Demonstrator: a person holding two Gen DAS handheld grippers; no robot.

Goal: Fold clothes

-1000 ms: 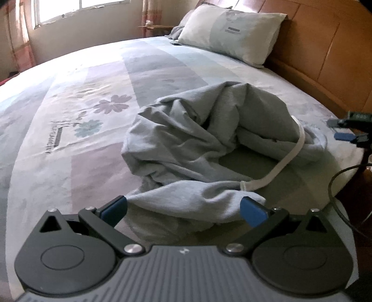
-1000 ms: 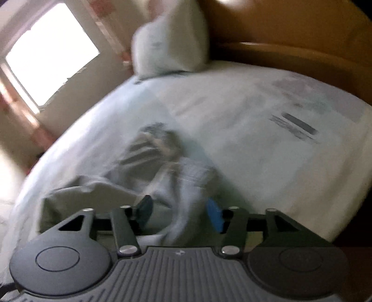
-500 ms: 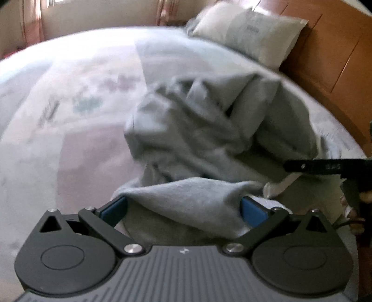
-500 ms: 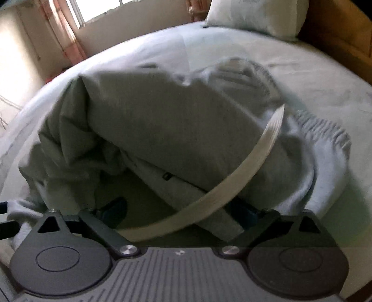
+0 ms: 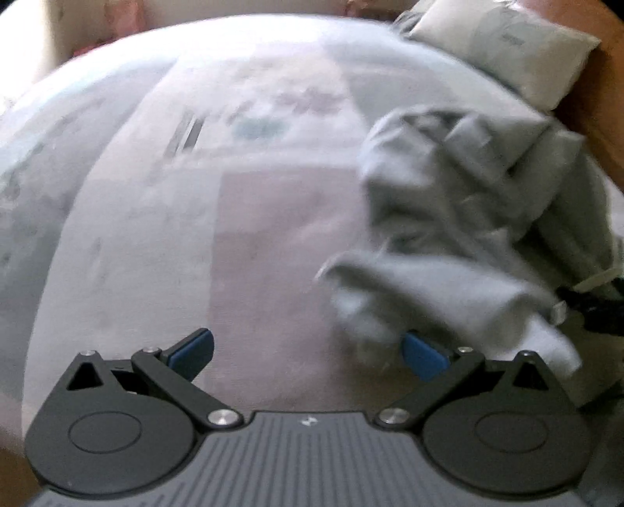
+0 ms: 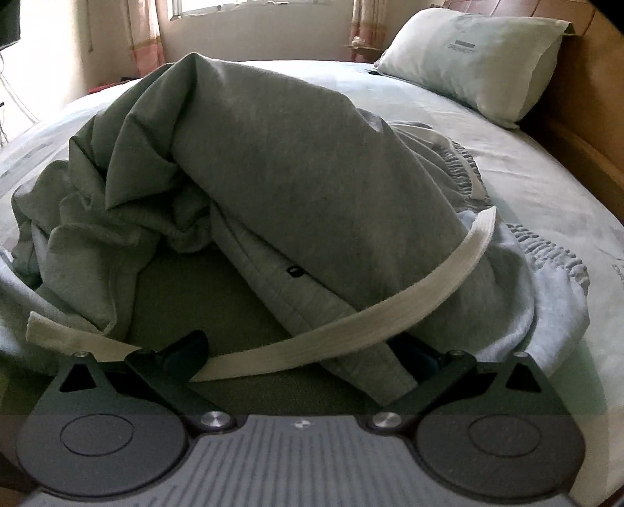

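Grey sweatpants [image 6: 273, 175] heaped on the bed [image 6: 546, 202]; white drawstring [image 6: 351, 323] and waistband edge lie across the right gripper [image 6: 300, 358], jaws wide, unclamped; left gripper [image 5: 308, 353] spread too, heap off its right finger; right hand nearer.

My left wrist view is motion-blurred throughout; the bed [image 5: 273, 241] pattern smears and its far side washes out in glare. My right wrist view is sharp. Daylight enters from the window [image 6: 249, 4] behind, leaving the grey garment [image 6: 296, 187] backlit and shadowed underneath. Both fisheye views curve strongly at the edges.
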